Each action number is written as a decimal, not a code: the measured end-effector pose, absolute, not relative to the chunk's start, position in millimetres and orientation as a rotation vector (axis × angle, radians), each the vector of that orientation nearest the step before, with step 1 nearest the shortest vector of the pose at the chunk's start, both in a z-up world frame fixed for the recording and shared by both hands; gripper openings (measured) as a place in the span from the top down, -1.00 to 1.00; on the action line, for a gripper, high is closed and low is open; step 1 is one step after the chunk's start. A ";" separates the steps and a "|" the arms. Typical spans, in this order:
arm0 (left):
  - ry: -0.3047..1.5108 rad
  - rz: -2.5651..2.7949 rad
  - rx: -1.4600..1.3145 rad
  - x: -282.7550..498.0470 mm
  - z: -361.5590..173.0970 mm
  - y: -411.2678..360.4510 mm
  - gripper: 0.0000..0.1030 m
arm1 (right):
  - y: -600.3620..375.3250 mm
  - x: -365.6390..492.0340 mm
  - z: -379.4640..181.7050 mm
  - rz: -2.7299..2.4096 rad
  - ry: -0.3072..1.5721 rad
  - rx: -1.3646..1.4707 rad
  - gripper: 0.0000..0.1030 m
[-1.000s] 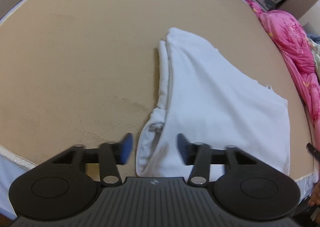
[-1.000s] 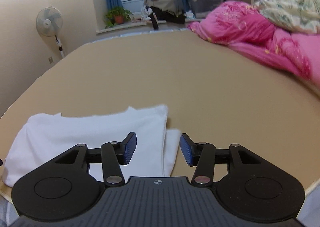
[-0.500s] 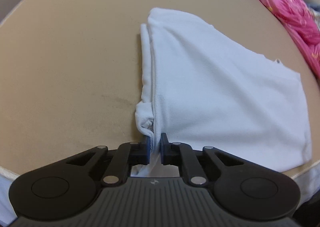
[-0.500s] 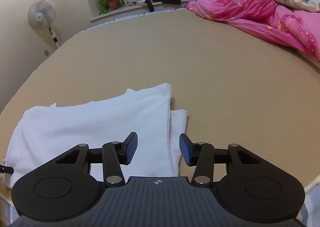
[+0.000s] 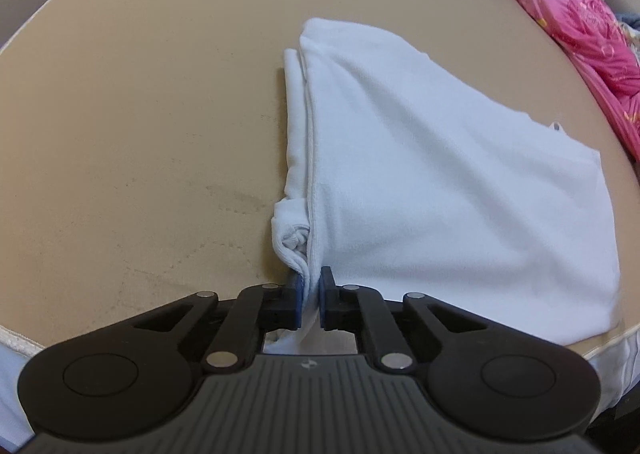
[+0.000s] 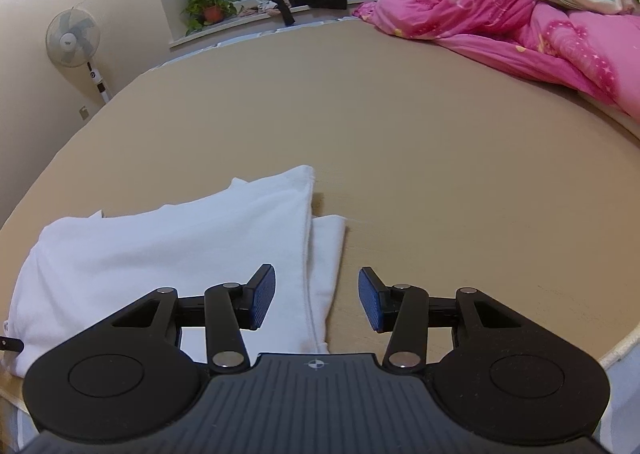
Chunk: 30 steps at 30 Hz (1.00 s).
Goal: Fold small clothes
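White garment [image 5: 440,173]: my left gripper [image 5: 309,294] fingers pinch its near corner; right gripper [image 6: 316,300] fingers gape wide above the hem. I fear that thin pinch slipping on lift.

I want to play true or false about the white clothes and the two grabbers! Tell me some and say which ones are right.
1. The left gripper is pinching the edge of the white garment. True.
2. The right gripper is shut tight on the cloth. False: its jaws stand wide apart, holding nothing.
3. The garment lies on a tan bed surface. True.
4. The pink quilt covers the white garment. False: the quilt is heaped far off, apart from it.
5. A potted plant sits by the window. True.
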<state>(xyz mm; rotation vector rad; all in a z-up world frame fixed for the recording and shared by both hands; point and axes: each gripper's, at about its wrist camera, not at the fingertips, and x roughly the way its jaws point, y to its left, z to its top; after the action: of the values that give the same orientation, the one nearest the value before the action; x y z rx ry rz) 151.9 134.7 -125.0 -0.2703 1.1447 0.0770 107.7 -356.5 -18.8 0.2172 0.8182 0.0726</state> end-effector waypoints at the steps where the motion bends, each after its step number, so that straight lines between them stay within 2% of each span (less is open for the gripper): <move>1: 1.135 0.078 -0.276 147.3 -123.0 135.5 0.87 | -359.4 106.0 -17.5 0.071 0.814 0.223 0.06; 5: 1.056 0.064 -0.245 148.5 -86.6 122.0 0.88 | -370.8 100.0 -15.3 0.049 0.808 0.243 0.06; 9: 0.950 -0.043 -0.228 153.1 -28.5 63.9 0.88 | -385.3 97.7 -14.4 0.031 0.805 0.257 0.06; 12: 0.886 -0.168 -0.183 159.7 5.3 -9.0 0.88 | -395.3 98.1 -14.7 0.028 0.797 0.285 0.26; 13: 0.876 -0.211 -0.181 162.8 11.4 -34.9 0.88 | -397.3 98.4 -15.8 0.024 0.798 0.295 0.26; 17: 0.879 -0.360 -0.157 171.9 9.4 -147.6 0.84 | -404.8 101.2 -20.6 0.006 0.813 0.327 0.26; 20: 0.977 -0.538 -0.167 179.7 -19.0 -206.7 0.61 | -408.2 104.2 -23.4 -0.003 0.825 0.341 0.26; 22: 0.998 -0.563 -0.195 178.3 -28.4 -210.0 0.60 | -411.1 106.3 -26.0 -0.007 0.835 0.360 0.26; 26: 0.914 -0.480 -0.197 169.0 -36.7 -147.0 0.60 | -412.7 110.5 -38.8 0.043 0.902 0.439 0.23; 30: 0.952 -0.351 -0.112 154.2 -68.0 -95.1 0.63 | -401.1 117.9 -53.1 0.146 0.991 0.509 0.19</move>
<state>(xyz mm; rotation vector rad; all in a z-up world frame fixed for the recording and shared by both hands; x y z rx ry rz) 154.2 -95.1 -68.0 -0.1120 0.9522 -0.3507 117.9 -401.1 -53.1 0.5094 0.9914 0.1456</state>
